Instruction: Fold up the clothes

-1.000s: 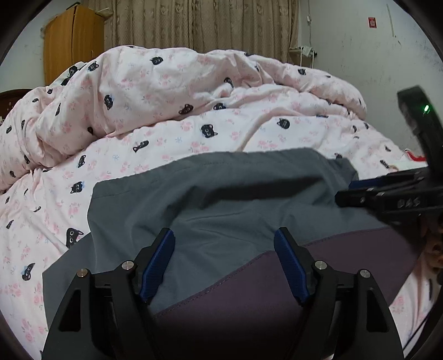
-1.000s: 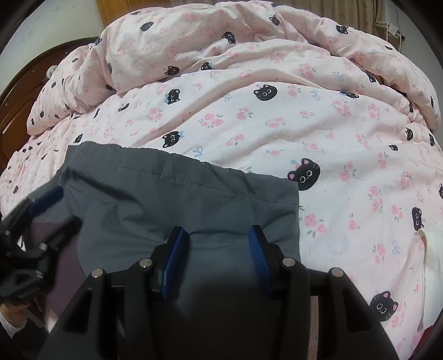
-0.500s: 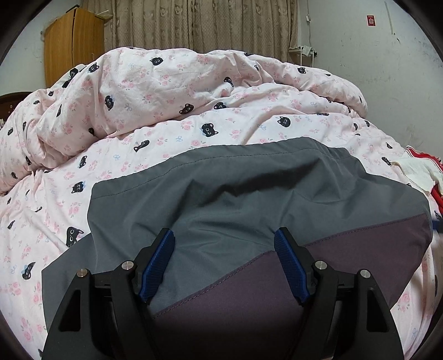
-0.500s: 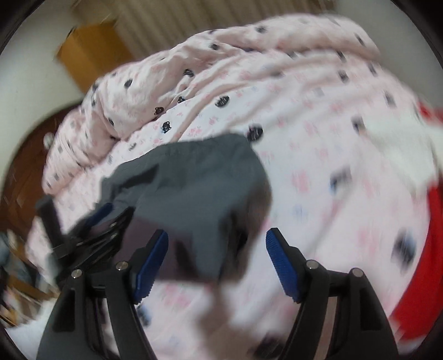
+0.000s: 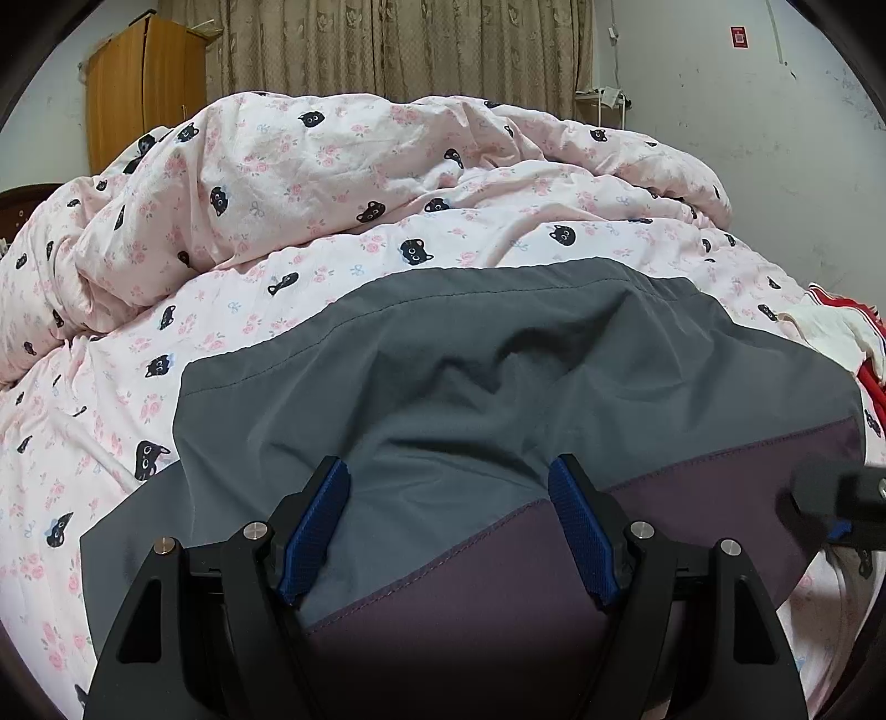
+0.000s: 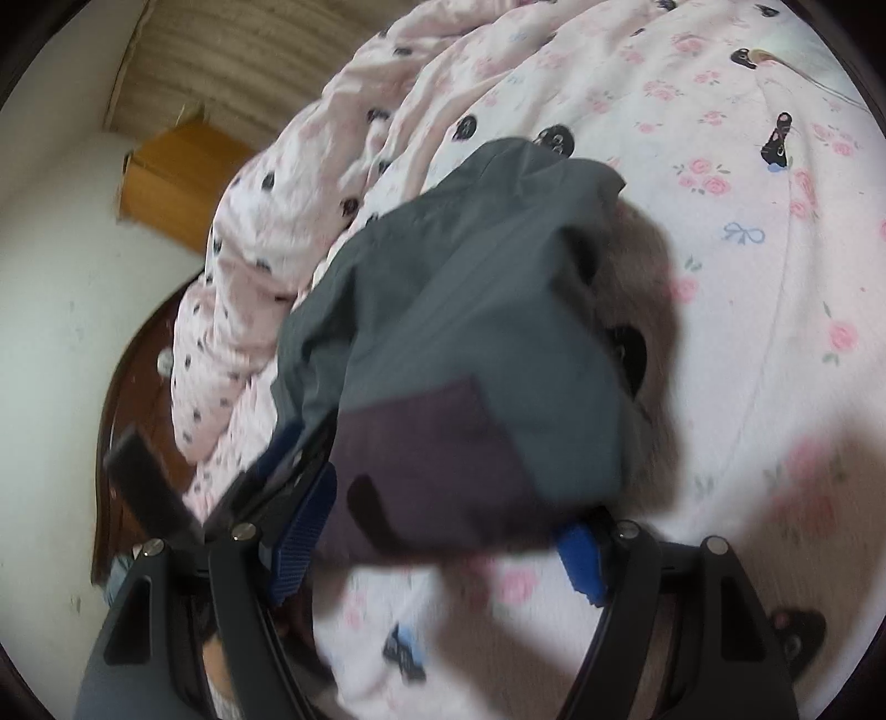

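Observation:
A grey garment (image 5: pixel 498 376) with a purple panel (image 5: pixel 692 498) lies spread flat on the pink cat-print duvet (image 5: pixel 332 183). My left gripper (image 5: pixel 447 531) is open at the garment's near edge, its blue pads (image 5: pixel 313 531) set wide over the cloth and gripping nothing. In the blurred, tilted right wrist view, my right gripper (image 6: pixel 440 554) is open at the garment's purple corner (image 6: pixel 421 459), which sits between its fingers. The grey part (image 6: pixel 470 288) bulges up beyond that corner. The right gripper (image 5: pixel 836 504) also shows at the left view's right edge. The left gripper (image 6: pixel 277 471) shows beside the garment.
Bunched duvet rises behind the garment. Red and white clothes (image 5: pixel 830 332) lie at the bed's right edge. A wooden wardrobe (image 5: pixel 144 94), curtains (image 5: pixel 387 50) and a wall stand beyond. A dark wooden headboard (image 6: pixel 133 399) borders the bed on the left.
The right gripper opened wider, swung off the garment to the right, then came back tilted to its purple corner. The garment's right side shifted. The left gripper stayed put.

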Motion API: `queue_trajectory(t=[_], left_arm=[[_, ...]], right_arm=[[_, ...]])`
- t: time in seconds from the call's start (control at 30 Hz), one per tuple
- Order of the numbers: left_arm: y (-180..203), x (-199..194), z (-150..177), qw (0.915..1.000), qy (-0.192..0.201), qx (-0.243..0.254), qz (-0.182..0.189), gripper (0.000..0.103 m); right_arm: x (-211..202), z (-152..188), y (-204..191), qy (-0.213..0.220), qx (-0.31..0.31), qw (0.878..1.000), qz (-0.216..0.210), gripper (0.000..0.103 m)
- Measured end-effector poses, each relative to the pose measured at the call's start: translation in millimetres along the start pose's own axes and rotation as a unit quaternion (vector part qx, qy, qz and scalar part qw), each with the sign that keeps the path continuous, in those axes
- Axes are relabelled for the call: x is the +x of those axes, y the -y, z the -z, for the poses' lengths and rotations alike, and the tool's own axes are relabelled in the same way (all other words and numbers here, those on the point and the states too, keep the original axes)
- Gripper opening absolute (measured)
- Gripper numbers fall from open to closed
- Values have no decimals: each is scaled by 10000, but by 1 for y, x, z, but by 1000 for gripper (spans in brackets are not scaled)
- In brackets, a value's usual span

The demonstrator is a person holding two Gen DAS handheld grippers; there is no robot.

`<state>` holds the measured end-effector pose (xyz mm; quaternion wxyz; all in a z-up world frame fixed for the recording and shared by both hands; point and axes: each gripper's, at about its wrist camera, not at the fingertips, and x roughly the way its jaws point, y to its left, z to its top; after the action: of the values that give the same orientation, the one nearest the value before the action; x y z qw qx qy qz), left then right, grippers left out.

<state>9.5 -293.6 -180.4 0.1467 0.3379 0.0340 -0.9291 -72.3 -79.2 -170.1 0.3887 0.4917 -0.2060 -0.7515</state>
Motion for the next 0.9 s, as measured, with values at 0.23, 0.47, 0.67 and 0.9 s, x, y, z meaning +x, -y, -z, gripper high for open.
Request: queue_trajectory(t=[0.23, 0.47, 0.67, 0.9], left_arm=[[0, 0, 0, 10000, 13, -5, 1, 71], [-1, 1, 0, 10000, 3, -37, 19, 71], [-4, 0, -1, 9999, -16, -131, 66, 71], [-23, -24, -29, 9969, 329, -636, 310, 70]], right_arm=[[0, -9, -11, 278, 4, 9994, -206, 39], [-5, -12, -46, 566, -585, 9967, -64, 23], [-8, -1, -87, 742, -1411, 9868, 301, 18], [-19, -6, -85, 914, -1491, 9831, 535, 15]])
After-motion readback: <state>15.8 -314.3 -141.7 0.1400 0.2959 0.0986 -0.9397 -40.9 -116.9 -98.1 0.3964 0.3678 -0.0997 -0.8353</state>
